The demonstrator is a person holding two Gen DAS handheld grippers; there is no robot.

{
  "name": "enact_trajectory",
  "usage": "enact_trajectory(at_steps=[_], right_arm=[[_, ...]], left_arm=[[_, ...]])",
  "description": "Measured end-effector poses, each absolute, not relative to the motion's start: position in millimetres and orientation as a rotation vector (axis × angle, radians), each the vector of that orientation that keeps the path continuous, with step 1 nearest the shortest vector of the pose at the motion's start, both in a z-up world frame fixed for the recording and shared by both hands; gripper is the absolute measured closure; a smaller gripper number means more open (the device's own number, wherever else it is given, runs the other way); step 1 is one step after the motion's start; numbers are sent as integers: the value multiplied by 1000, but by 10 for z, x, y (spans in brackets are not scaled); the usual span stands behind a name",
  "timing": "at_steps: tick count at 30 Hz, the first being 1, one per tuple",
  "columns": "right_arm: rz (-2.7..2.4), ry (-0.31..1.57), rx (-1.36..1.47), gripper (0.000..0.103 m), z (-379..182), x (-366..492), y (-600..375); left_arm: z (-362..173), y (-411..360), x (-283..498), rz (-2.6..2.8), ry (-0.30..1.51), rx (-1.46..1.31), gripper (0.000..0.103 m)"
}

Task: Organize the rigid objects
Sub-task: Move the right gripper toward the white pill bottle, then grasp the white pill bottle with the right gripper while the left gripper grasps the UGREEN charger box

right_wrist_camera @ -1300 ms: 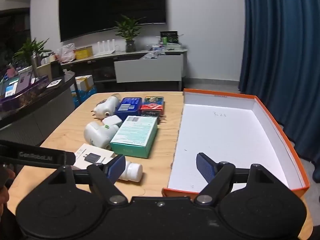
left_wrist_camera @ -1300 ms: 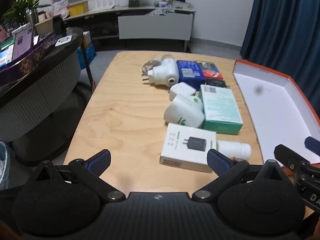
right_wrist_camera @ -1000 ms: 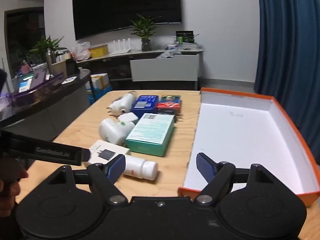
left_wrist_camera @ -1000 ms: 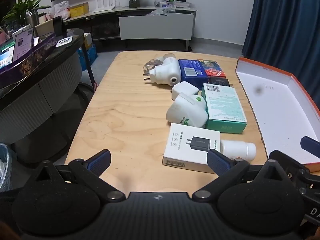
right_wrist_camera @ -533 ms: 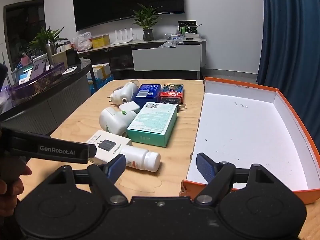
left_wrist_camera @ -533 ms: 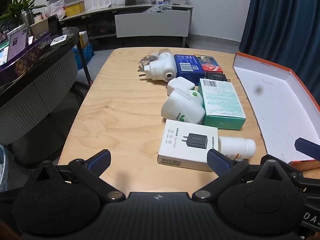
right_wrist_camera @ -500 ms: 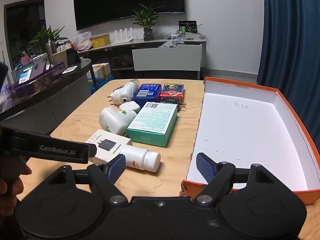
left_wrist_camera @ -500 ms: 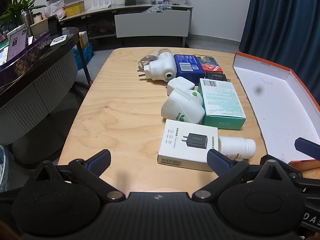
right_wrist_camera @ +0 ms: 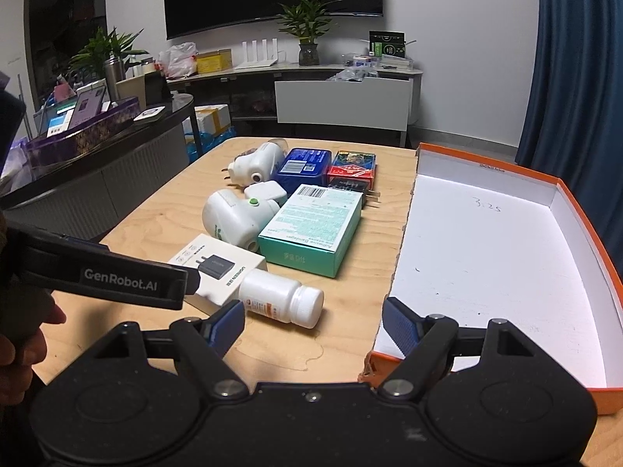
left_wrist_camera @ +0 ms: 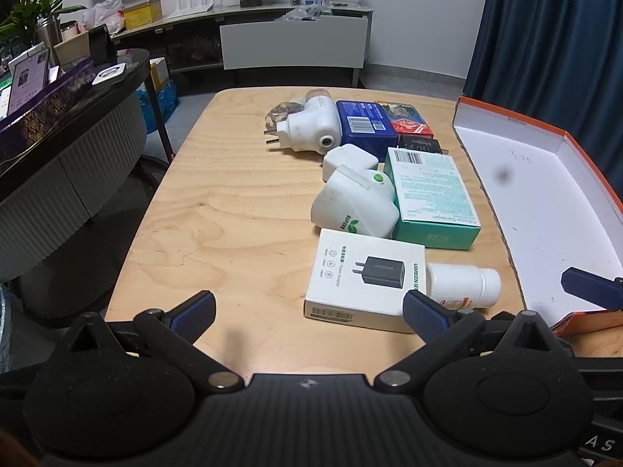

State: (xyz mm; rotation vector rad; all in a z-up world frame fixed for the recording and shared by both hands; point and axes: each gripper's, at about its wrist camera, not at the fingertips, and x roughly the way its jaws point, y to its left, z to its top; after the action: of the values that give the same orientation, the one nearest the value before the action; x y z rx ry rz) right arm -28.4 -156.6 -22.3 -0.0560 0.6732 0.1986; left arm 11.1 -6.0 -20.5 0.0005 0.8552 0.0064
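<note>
Loose items lie on a wooden table: a white charger box, a white pill bottle, a teal bandage box, white plug adapters, a blue box and a red box. An empty orange-rimmed white box lies to the right. My left gripper is open and empty, hovering at the table's near edge before the charger box. My right gripper is open and empty, near the pill bottle and the box corner.
A dark counter with clutter stands to the left of the table. A low shelf unit with plants and a TV lines the back wall. A blue curtain hangs at the right.
Both grippers have drifted slightly forward and left over the table's near edge; the pill bottle is now closer to my right gripper. Both stay open and nothing was grasped.
</note>
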Motion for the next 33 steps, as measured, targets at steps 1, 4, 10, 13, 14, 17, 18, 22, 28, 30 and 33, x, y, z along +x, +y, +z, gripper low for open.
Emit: enact_trajectory(at_steps=[1,4,10,13,14,17,18,22,28,30,33], right_arm=[[202,674,-59,11,-228,-280,-1561],[213,681,-67,11,-247,-264,-1550],[241,695,-108,11,-299,-202,-1513],[254,700,-126,11,-321,-168,-1492],[259,701,-130,11,-326,-157,-1487],[273,699,-142,11,-335,-129,-1474],[277,698,-147,11,-341,-119,-1469],[298,700,-169,11,-355,-61,-1446],[337,713,-195,12,-389,60,-1410],[358,719,-205,12,-402,107,-1391],[386,728,-223,12,-429,170,-1360]], left_arm=[[-212,-61,114,5,856,0,0],[-233,-57,127,4,862,1,0],[-248,-47,145,0,867,-6,0],[-251,-52,159,-3,868,-6,0],[-254,-53,164,-4,869,-7,0],[-262,-58,168,-7,870,-7,0],[-264,-61,172,-8,871,-8,0],[-272,-64,182,-10,873,-8,0],[-287,-47,204,-8,878,-10,0],[-291,-29,216,-7,879,-10,0],[-302,14,236,-5,881,-15,0]])
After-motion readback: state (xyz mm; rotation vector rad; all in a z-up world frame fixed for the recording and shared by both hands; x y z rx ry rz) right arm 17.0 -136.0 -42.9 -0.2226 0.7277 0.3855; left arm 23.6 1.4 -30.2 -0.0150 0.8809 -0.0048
